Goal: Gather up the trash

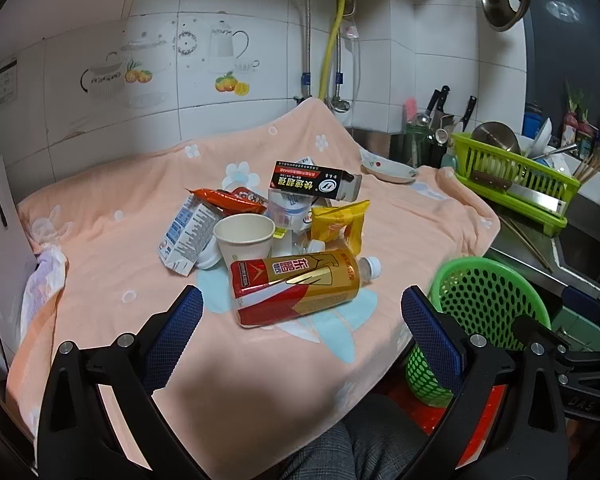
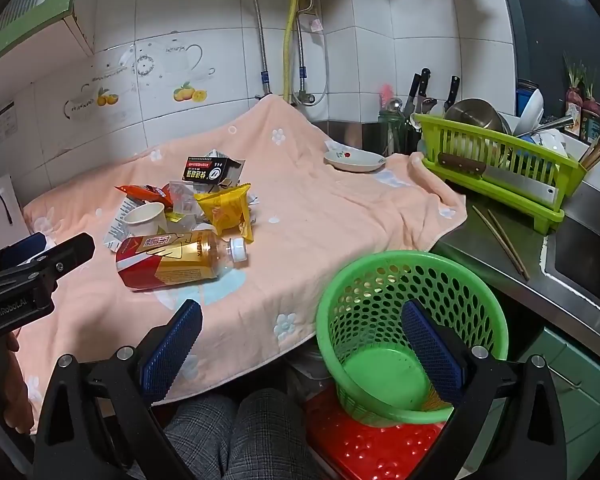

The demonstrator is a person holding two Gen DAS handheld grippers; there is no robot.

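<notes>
Nothing is collected yet. The green basket [image 2: 412, 336] stands empty on a red stool [image 2: 364, 452] just past the table's near right corner. The trash lies heaped mid-table on the peach cloth [image 1: 112, 280]: a bottle [image 1: 296, 288] nearest the near edge, a paper cup [image 1: 244, 240], a carton [image 1: 188, 236], wrappers. The left gripper [image 1: 300, 336] and right gripper [image 2: 300, 344] hover with jaws wide, holding nothing.

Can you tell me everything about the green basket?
The green basket is round, looks like plastic, and its wall is full of small holes under a smooth rim. The bottom is solid. Nothing lies inside. It stands upright on a red stool, below the edge of the peach cloth and next to the steel counter. In the right wrist view the right hand-held gripper frames it without touching.
</notes>
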